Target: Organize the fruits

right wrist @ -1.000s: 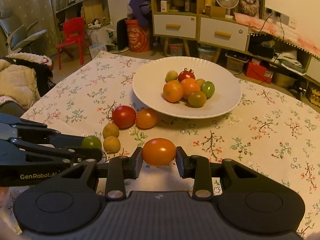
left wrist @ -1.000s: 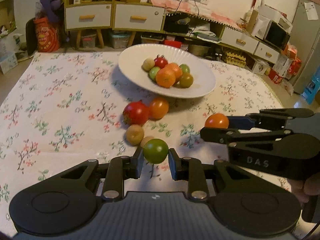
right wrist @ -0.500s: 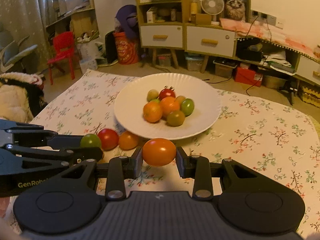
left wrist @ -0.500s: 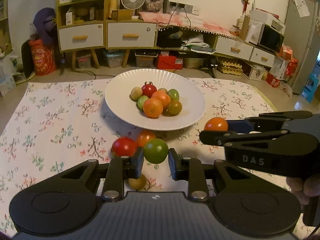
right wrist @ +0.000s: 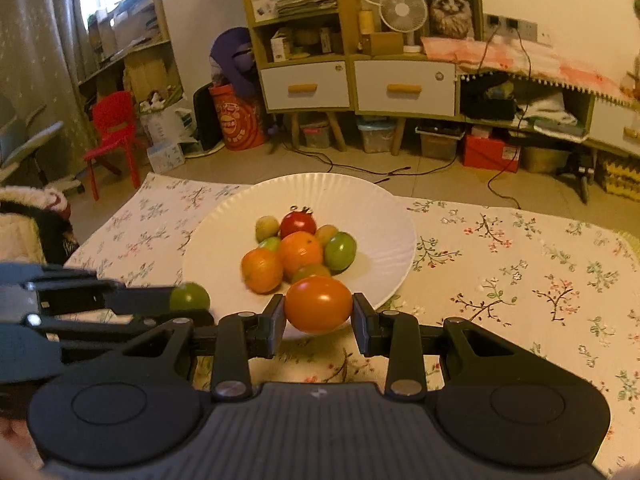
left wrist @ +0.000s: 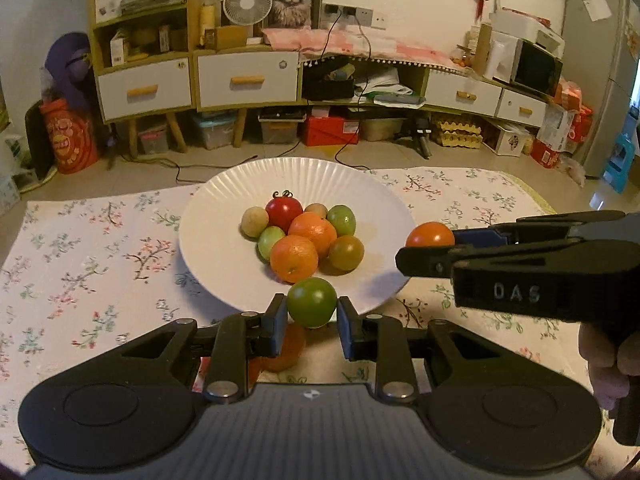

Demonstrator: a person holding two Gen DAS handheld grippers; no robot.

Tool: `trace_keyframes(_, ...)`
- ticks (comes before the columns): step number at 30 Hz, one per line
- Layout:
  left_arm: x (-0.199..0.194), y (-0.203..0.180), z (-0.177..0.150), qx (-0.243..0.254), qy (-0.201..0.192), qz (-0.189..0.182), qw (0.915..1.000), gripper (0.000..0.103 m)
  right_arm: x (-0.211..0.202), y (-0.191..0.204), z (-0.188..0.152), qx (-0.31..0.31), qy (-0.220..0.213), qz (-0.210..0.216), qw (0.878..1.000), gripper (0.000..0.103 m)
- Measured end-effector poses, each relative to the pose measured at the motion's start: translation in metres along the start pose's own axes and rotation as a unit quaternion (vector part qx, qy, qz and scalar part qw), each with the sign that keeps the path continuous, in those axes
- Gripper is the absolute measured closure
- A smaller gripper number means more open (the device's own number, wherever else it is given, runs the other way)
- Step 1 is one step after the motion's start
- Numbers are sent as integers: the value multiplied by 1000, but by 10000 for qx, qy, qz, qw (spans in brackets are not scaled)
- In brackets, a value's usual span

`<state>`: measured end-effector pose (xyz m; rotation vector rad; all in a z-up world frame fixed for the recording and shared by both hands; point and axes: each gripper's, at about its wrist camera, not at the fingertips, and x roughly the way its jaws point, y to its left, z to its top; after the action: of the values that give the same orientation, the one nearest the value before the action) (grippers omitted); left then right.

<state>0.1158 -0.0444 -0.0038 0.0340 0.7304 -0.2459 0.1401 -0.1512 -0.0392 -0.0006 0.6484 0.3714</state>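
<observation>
Holding a green tomato (left wrist: pixel 311 307) over the near rim of the white plate (left wrist: pixel 224 200), the left hand-held gripper (left wrist: pixel 311 312) is clamped on it. Right hand-held gripper (right wrist: pixel 319 312): clamped on an orange tomato (right wrist: pixel 318 304), also at the plate's near edge. Plate contents: red tomato (left wrist: pixel 284 211), two oranges (left wrist: pixel 294 258), two green fruits (left wrist: pixel 341 220), an olive-brown tomato (left wrist: pixel 346 253), two tan fruits (left wrist: pixel 254 221), heaped touching. Plate sits on the floral-clothed surface (left wrist: pixel 80 256). One orange fruit (left wrist: pixel 285 354) lies on the cloth beneath the left fingers.
</observation>
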Motion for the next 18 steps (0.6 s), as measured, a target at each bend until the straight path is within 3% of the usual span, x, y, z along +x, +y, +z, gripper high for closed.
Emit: trace_keyframes(18, 34, -17, 12, -83, 106, -10, 9999, 85, 31, -11, 12, -229, -23, 116, 9997, 71)
